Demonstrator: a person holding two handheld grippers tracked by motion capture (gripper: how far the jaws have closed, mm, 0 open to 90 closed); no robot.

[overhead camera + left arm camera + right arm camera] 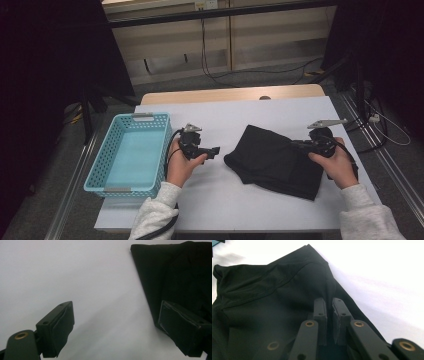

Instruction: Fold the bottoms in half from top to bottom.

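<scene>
Black cloth [278,161] lies folded on the white table [220,200], between the two grippers. Right gripper [329,305] has its jaws pressed together on the cloth's near edge, likely to lift it. Left gripper [115,325] is spread wide just beside the cloth, ready to grab. A blue basket [100,167] waits behind it

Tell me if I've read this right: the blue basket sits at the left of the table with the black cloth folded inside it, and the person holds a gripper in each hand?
Not quite. The blue basket holds nothing; the black cloth lies on the white table, to the basket's right, as the high view shows. The rest stands: the basket sits at the left, and the person holds the left gripper and the right gripper.
</scene>
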